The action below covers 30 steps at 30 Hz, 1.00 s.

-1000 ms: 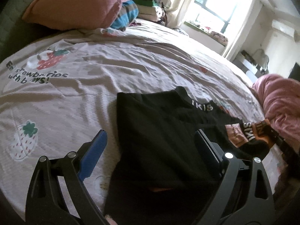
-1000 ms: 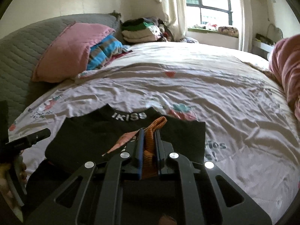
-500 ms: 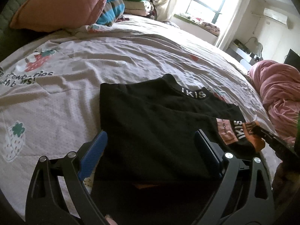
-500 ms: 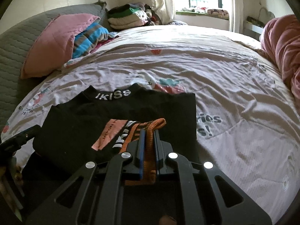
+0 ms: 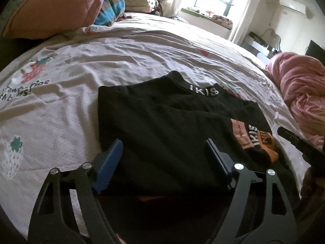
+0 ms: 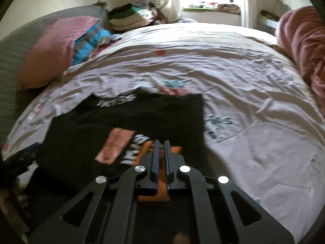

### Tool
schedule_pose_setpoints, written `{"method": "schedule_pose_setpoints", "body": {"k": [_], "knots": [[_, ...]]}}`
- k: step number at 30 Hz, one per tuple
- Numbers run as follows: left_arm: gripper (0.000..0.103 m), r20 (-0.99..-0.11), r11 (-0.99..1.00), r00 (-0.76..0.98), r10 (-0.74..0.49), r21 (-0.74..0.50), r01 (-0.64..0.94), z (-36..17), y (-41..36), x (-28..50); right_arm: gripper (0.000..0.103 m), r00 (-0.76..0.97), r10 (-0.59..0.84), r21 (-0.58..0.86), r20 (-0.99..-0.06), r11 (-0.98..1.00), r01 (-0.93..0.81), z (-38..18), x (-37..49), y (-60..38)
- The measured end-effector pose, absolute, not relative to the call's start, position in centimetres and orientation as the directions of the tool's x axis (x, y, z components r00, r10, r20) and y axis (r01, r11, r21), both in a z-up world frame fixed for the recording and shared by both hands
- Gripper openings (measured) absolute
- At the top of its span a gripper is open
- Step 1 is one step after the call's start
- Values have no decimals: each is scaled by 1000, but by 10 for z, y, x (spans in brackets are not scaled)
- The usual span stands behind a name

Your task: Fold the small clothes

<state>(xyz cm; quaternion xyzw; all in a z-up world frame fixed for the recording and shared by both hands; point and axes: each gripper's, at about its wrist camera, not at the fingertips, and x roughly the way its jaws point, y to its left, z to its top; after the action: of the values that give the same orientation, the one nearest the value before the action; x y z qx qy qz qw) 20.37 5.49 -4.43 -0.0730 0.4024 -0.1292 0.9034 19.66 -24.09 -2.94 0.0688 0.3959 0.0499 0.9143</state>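
A strawberry-print bedsheet (image 5: 126,48) spread out beyond both sets of fingers. On it, directly ahead of them, lay the black garment (image 5: 166,126), partly folded, its lettered collar at the far edge. The left gripper (image 5: 162,158) straddled the garment's near edge, jaws wide but closing. The right gripper (image 6: 161,158) was clamped narrowly on the garment's orange cuff (image 6: 154,195).

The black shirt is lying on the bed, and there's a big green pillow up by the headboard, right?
Not quite. The black shirt does lie on the bed, but the big pillow by the headboard is pink, not green. The right wrist view shows it clearly, and the left wrist view shows the same pink pillow at its top left.
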Motion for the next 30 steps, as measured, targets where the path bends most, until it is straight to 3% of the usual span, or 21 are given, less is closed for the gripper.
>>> {"method": "schedule_pose_setpoints", "body": {"k": [1, 3, 5, 10, 16, 30], "knots": [[64, -710, 954, 636, -301, -236, 187, -45, 53, 204, 20, 672, 167, 166, -722, 984, -66, -29, 197, -235], [50, -724, 949, 613, -315, -239, 205, -49, 50, 205, 25, 656, 203, 163, -727, 979, -122, -28, 196, -219], [45, -740, 949, 595, -315, -234, 211, -52, 47, 205, 27, 636, 243, 171, -732, 970, -174, -29, 196, -203], [45, -787, 957, 546, -287, -206, 205, -66, 47, 208, 44, 579, 299, 175, -758, 950, -260, -33, 201, -168], [45, -791, 956, 538, -290, -212, 204, -68, 50, 207, 54, 523, 235, 123, -819, 963, -239, -54, 208, -159], [45, -790, 953, 535, -299, -220, 207, -68, 50, 205, 54, 526, 231, 155, -818, 970, -186, -63, 205, -173]]}}
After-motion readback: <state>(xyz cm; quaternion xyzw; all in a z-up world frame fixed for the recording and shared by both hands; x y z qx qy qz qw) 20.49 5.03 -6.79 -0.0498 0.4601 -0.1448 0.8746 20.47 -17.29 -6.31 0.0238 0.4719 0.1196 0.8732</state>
